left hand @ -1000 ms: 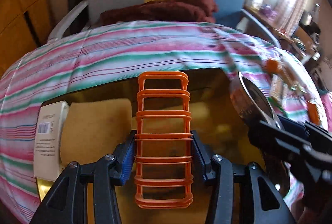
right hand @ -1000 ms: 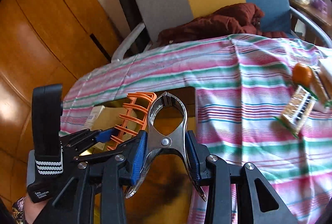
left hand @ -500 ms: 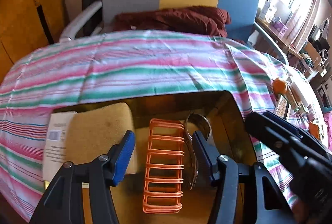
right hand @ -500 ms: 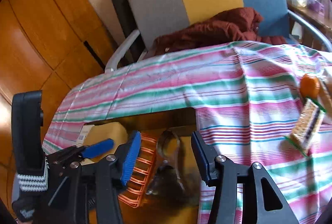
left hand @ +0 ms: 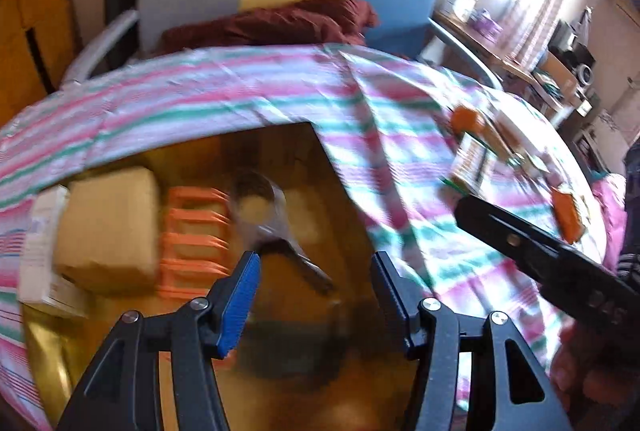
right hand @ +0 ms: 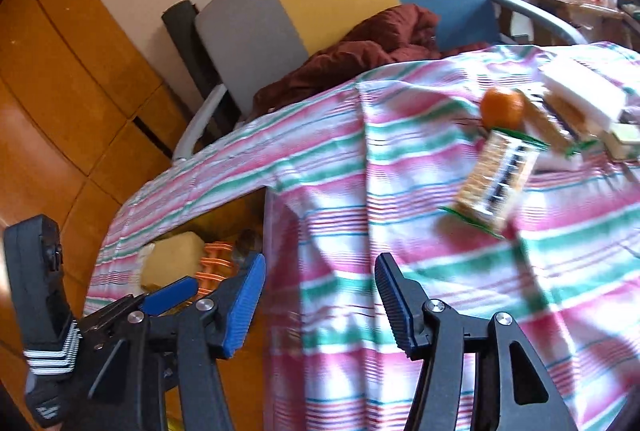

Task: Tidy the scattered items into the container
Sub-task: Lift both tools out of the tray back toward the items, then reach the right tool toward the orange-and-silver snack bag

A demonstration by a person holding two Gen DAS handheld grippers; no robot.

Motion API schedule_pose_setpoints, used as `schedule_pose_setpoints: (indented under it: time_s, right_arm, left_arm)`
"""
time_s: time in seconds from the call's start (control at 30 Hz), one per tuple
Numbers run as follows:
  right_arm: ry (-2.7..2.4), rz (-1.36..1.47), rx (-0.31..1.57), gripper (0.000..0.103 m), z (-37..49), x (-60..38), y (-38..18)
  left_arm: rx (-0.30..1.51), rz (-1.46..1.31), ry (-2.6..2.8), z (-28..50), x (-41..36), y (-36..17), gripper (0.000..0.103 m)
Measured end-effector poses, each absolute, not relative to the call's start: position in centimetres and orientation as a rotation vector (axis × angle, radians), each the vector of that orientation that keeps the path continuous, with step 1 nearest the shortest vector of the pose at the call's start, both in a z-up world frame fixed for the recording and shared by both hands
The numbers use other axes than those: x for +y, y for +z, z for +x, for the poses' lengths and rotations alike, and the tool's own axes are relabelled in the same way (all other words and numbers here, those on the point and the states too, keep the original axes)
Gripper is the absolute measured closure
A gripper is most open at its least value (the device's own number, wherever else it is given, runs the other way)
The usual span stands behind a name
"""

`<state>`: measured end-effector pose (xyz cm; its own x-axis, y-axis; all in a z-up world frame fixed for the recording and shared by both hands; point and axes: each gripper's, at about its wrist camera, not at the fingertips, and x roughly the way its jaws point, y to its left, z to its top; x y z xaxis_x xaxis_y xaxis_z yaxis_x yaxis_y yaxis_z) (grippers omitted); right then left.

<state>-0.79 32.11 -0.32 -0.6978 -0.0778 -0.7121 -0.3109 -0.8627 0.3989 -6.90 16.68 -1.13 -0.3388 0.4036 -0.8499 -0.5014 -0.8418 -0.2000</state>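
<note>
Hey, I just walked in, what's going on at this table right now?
Someone holding a gripper in each hand is tidying things into a gold container. An orange rack, a metal clamp and a yellow sponge already lie inside it. The left gripper and right gripper are both open and empty. A cracker packet and an orange fruit lie out on the striped cloth.
</note>
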Motion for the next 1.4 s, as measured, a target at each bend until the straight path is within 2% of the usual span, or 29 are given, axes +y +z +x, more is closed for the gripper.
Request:
schedule_pose_setpoints:
  time_s: [0.17, 0.4, 0.77, 0.83, 0.97, 1.1, 1.3, 1.4]
  right_arm:
    - [2.576, -1.158, 0.815, 0.042, 2.0, 35.3, -1.9]
    - [2.435, -1.037, 0.623, 0.036, 7.9, 42.4, -1.6]
    - [2.152, -0.896, 0.468, 0.028, 14.0, 56.7, 1.0]
    - [2.147, -0.9, 0.472, 0.024, 14.3, 58.6, 1.0]
    - [2.136, -0.952, 0.523, 0.024, 14.1, 61.6, -0.5]
    - [2.135, -1.011, 0.598, 0.023, 13.8, 61.8, -2.7]
    - [2.396, -1.051, 0.591, 0.027, 12.8, 55.4, -1.9]
    - [2.508, -1.07, 0.527, 0.027, 12.3, 51.4, -1.3]
  left_arm:
    - [0.15, -1.301, 2.152, -4.6, 18.8, -0.5, 0.045]
    - [0.251, -1.213, 2.071, -1.5, 22.6, 0.0, 0.043]
    - [0.35, -1.146, 2.035, 0.4, 25.7, 0.5, 0.043]
    - [0.356, -1.164, 2.02, 0.6, 26.0, 0.1, 0.043]
    - [0.39, -1.146, 2.012, 1.1, 26.5, 0.2, 0.043]
    - [0.402, -1.125, 2.012, 1.3, 26.7, 0.4, 0.043]
    - [0.414, -1.129, 1.996, 1.6, 27.2, -0.1, 0.043]
    - [0.423, -1.11, 1.995, 2.0, 27.3, 0.1, 0.043]
